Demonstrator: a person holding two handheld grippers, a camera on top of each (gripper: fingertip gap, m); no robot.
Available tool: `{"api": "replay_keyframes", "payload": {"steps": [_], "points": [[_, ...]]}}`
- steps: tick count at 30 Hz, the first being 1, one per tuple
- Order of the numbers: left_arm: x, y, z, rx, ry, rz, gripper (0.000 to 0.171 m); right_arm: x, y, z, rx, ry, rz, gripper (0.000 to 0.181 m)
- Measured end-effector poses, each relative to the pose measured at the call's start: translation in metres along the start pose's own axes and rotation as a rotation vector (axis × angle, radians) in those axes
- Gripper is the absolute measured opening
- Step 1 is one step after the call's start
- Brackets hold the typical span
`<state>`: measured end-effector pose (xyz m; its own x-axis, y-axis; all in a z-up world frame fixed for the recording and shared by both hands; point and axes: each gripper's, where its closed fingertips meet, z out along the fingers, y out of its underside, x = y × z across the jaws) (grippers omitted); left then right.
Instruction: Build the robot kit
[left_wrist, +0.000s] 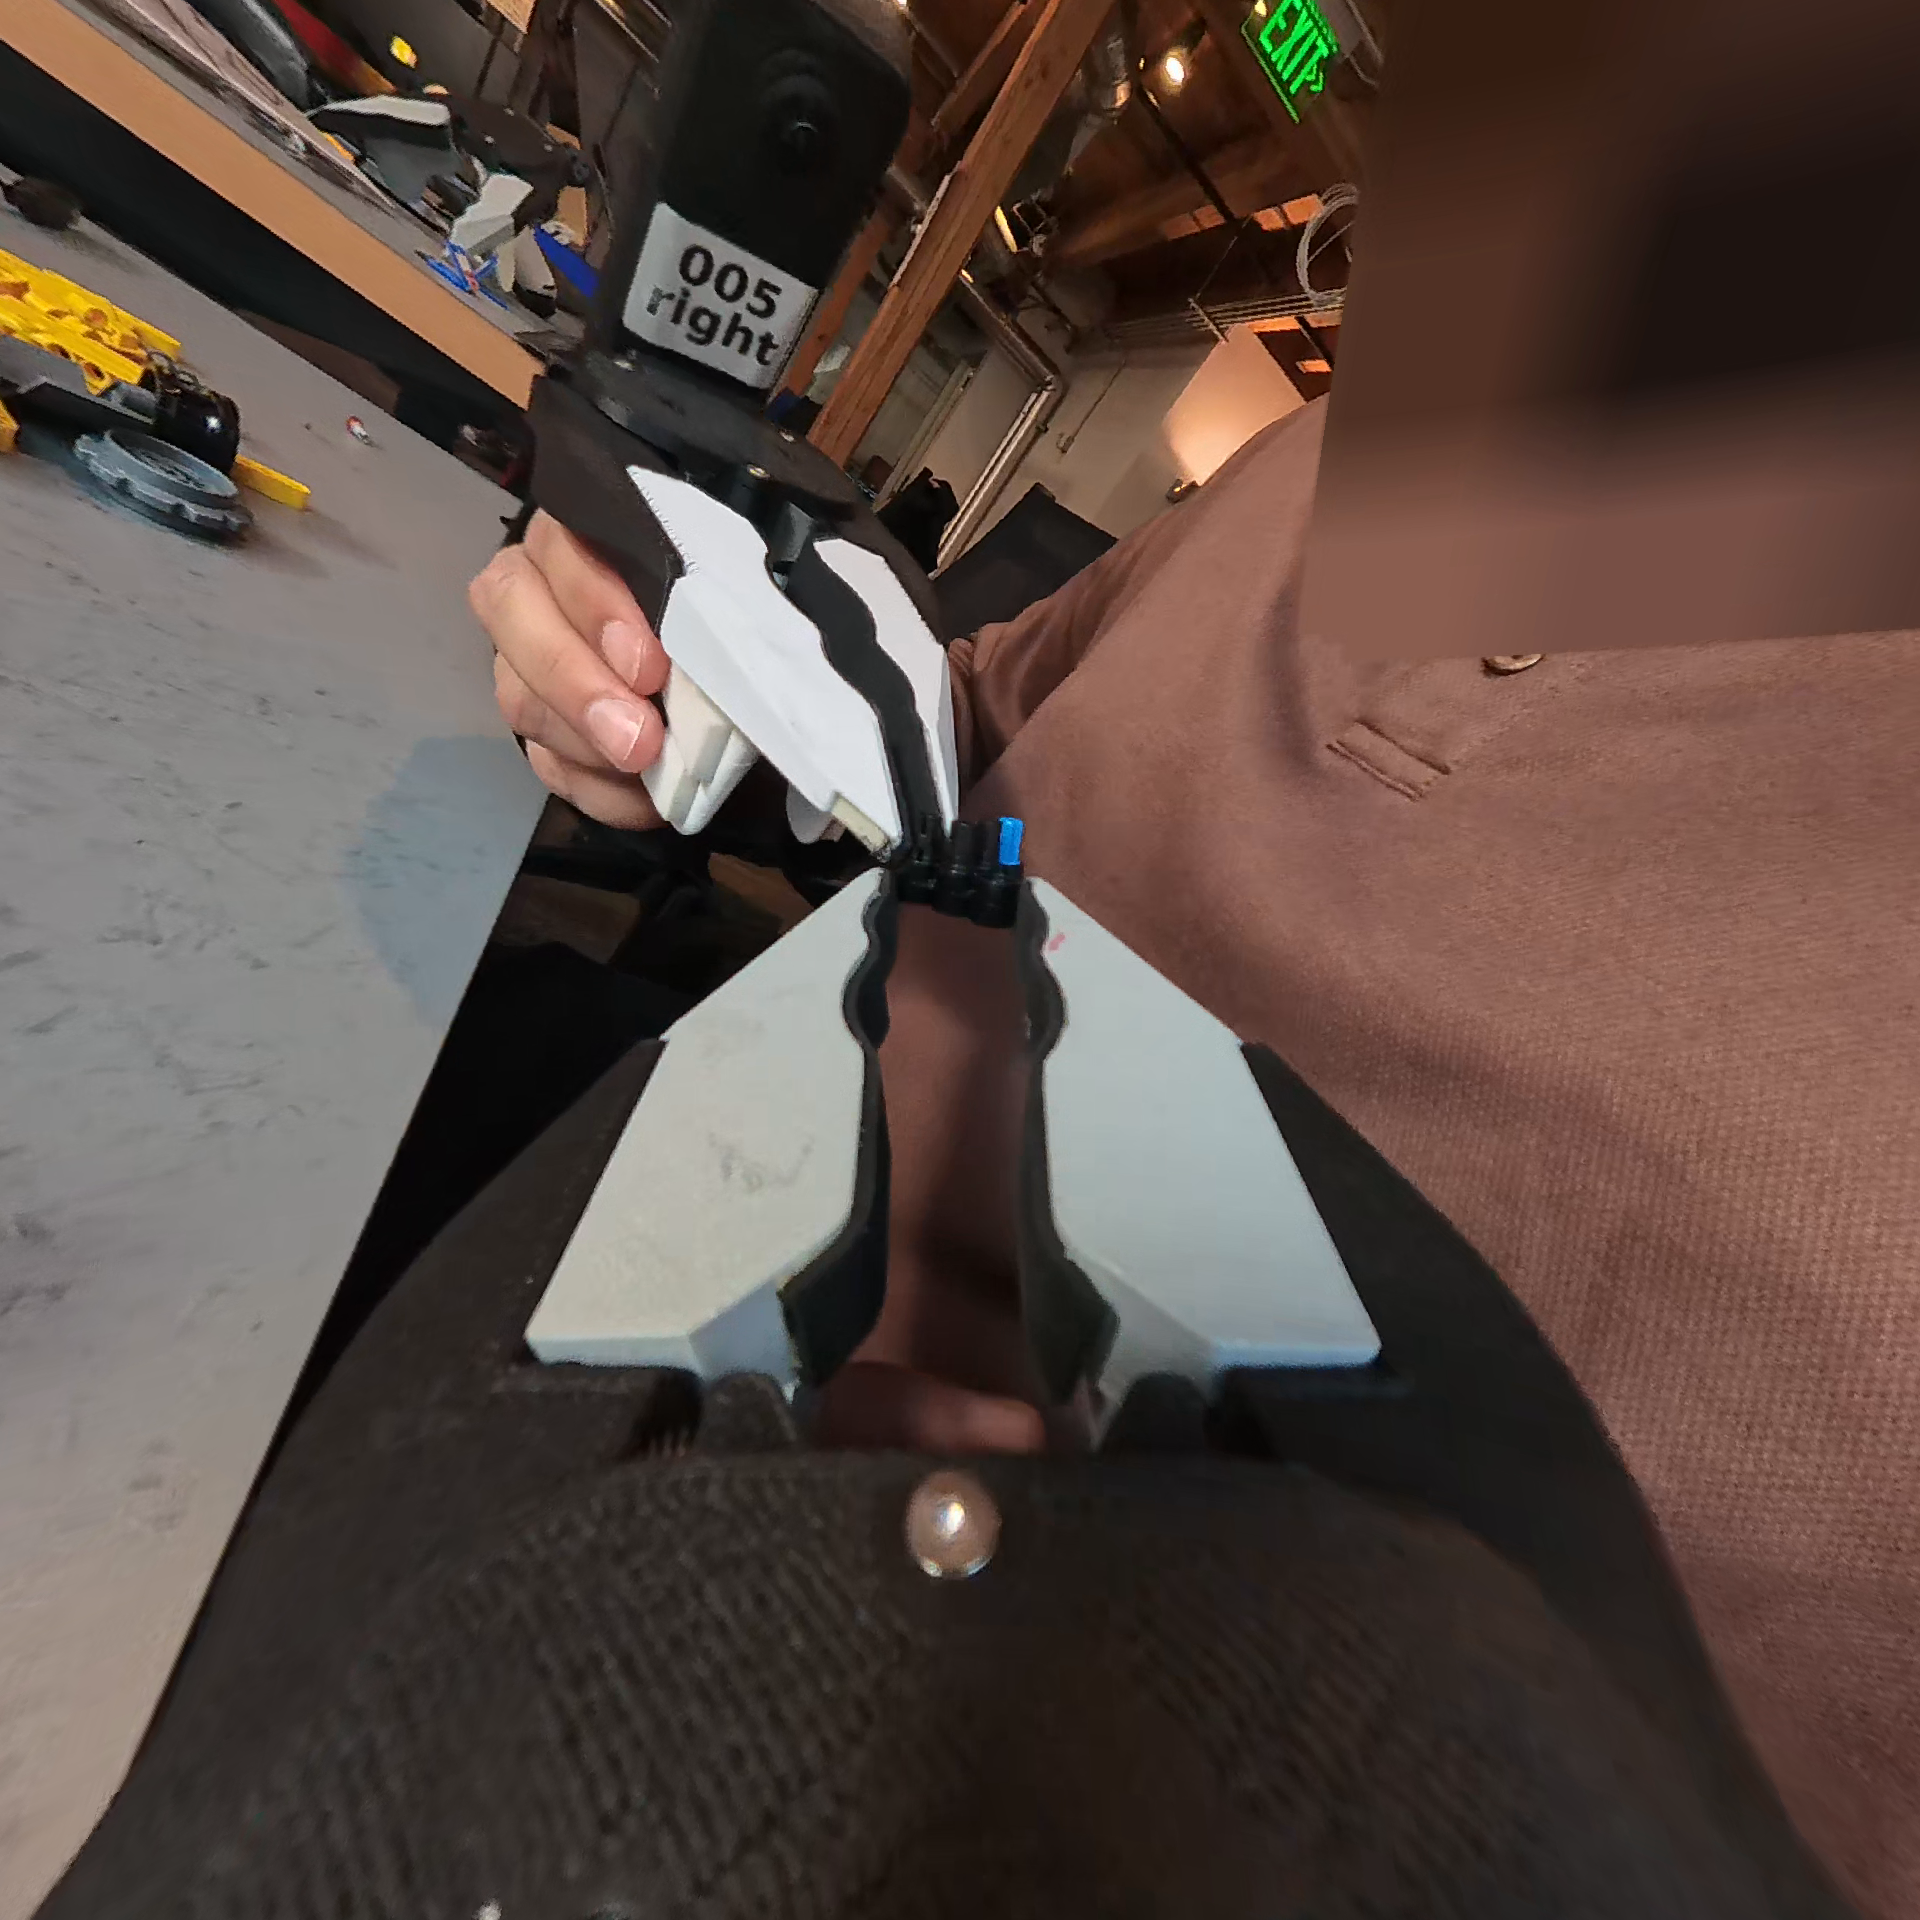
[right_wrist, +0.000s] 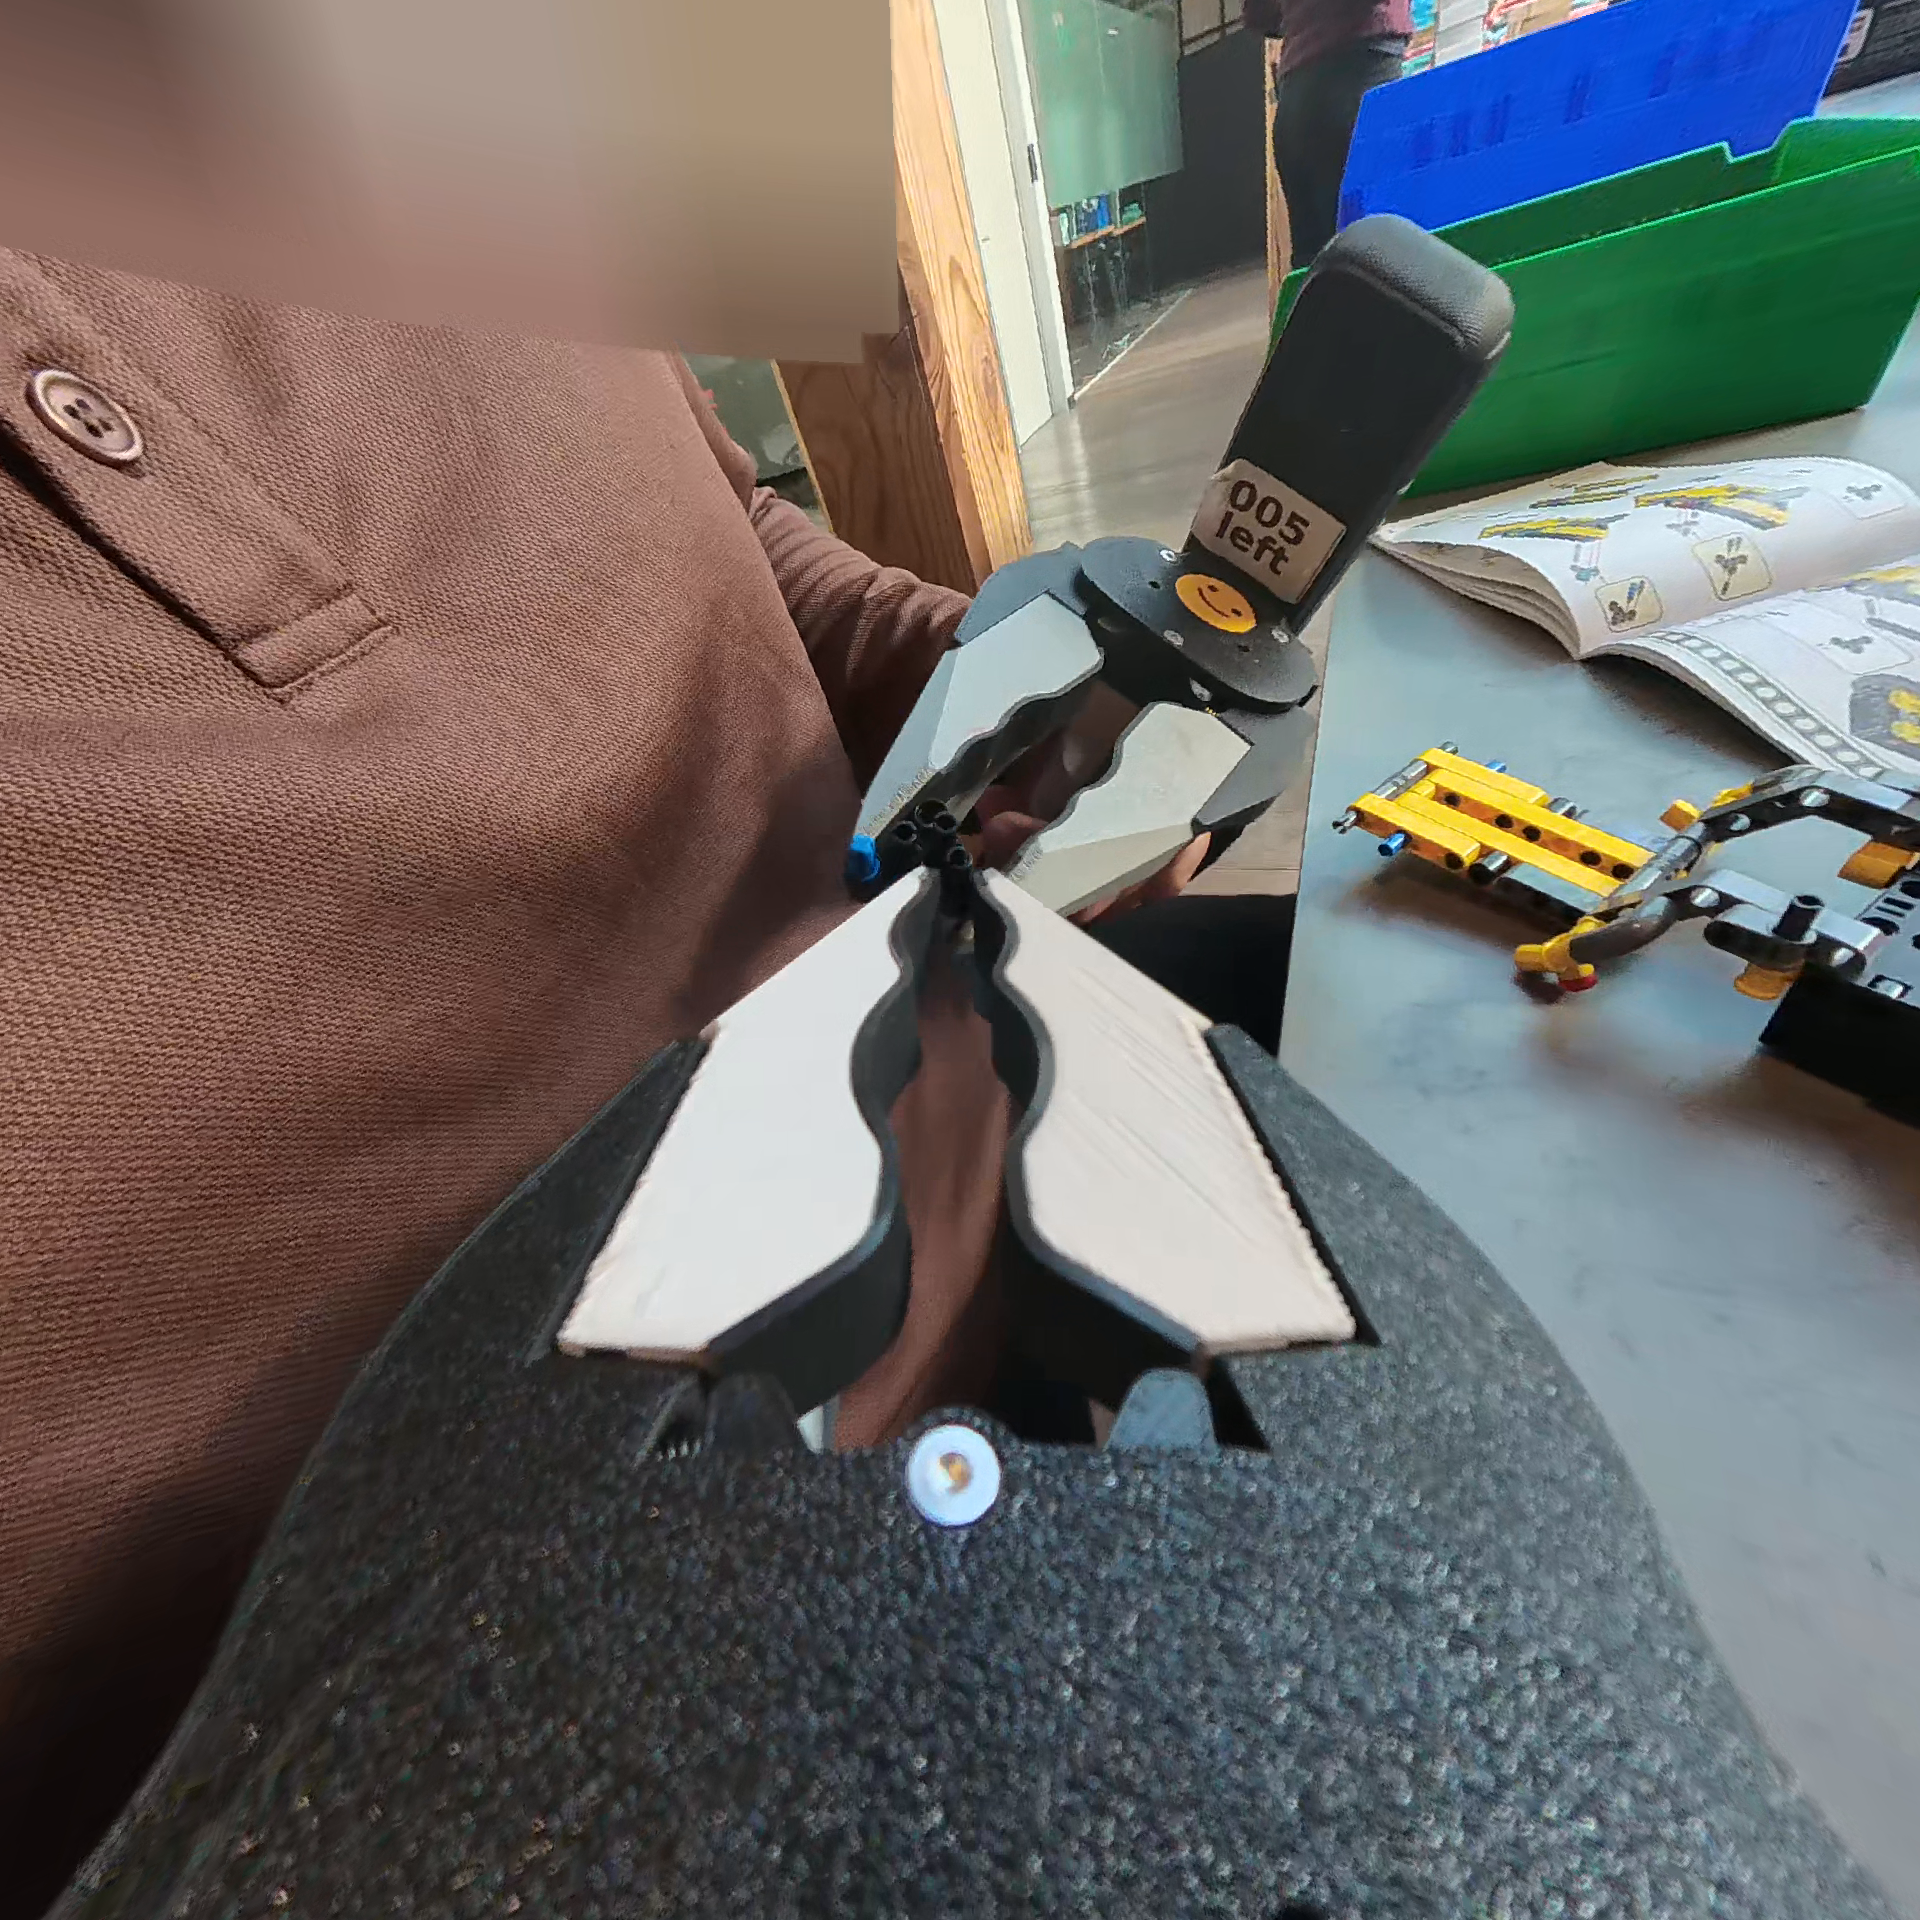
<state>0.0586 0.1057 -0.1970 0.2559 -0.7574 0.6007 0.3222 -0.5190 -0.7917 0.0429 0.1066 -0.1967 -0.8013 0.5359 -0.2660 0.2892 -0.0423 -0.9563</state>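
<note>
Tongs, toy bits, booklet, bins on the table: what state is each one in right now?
Left tongs: shut on black piece.
Right tongs: shut on the same black piece.
Black piece: held in mid-air, off the table, blue pin at one end.
Booklet: lying open.
Yellow model: partly built, on table.
Green bin: upright, open-topped.

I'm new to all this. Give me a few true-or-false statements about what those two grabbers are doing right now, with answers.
1. Both grippers pinch one small black piece. True.
2. That piece carries a blue pin. True.
3. The piece rests on the table. False: it is held in the air, in front of the brown shirt.
4. The booklet on the table is closed. False: it lies open.
5. A green bin stands behind the booklet. True.
</note>
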Motion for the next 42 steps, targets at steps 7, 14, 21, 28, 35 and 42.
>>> {"api": "replay_keyframes", "payload": {"steps": [7,14,21,28,35,42], "points": [[-0.028,0.005,-0.015,-0.070,-0.217,0.048,0.011,0.029,0.011,-0.003,-0.013,0.142,0.045,0.000],[-0.051,-0.008,-0.016,-0.045,-0.290,0.019,0.004,0.049,0.000,-0.013,0.014,0.230,0.069,0.000],[-0.107,-0.024,-0.009,-0.119,-0.526,-0.080,0.004,0.095,0.013,-0.049,-0.139,0.455,0.131,0.000],[-0.139,0.006,-0.002,-0.346,-0.798,-0.012,0.005,0.105,0.059,-0.067,-0.425,0.509,0.095,0.000],[-0.140,0.010,0.000,-0.479,-0.808,0.028,0.004,0.105,0.075,-0.077,-0.567,0.537,-0.007,0.000],[-0.129,0.019,0.001,-0.608,-0.767,0.123,0.004,0.093,0.048,-0.076,-0.388,0.344,-0.110,0.012]]}}
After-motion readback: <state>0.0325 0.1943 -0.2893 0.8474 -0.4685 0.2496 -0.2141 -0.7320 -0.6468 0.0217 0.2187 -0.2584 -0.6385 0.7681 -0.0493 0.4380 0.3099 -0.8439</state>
